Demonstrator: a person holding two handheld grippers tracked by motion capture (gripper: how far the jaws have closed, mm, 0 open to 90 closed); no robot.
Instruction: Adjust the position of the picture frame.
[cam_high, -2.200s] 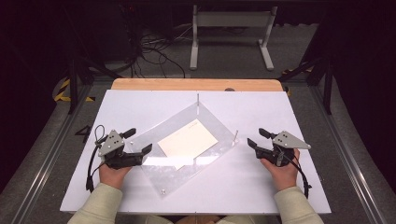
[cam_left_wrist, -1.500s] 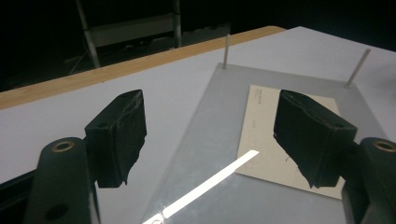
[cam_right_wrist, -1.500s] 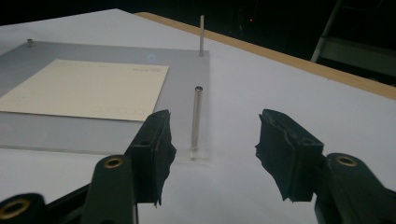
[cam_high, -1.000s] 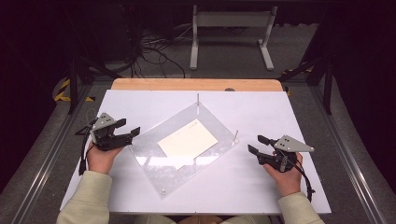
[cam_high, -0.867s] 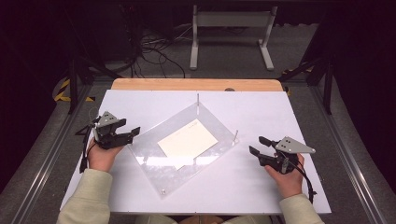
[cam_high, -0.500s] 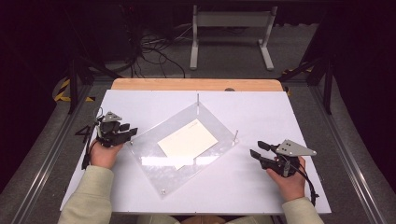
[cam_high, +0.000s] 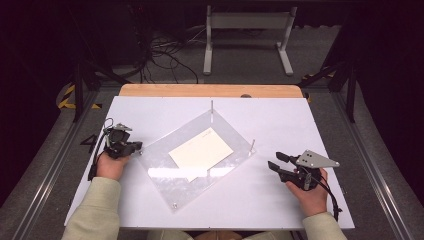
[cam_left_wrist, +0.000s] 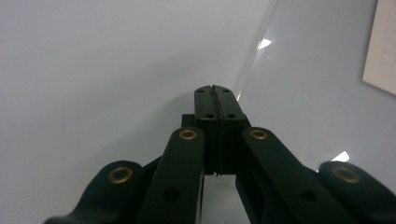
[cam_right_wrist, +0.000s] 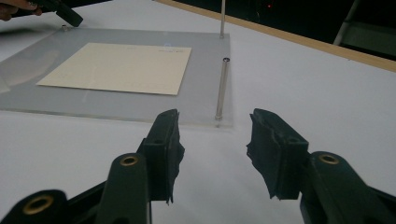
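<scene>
my left claw (cam_high: 134, 146) had just been closing, now pinched shut and empty at the clear plate's (cam_high: 165, 175) corner, card (cam_high: 201, 152) beyond. right claw (cam_high: 274, 161) sat half-wide near a post (cam_right_wrist: 221, 88). next, i judged, reopen and grip.

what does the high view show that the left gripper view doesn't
High view alone: the person's hands, the right gripper open, two upright metal pins, the wooden table edge and the floor cables.

Left gripper view alone: the left gripper close up, shut on nothing, at the plate's edge.

Both: the clear acrylic plate, the cream paper sheet, the white tabletop.
</scene>
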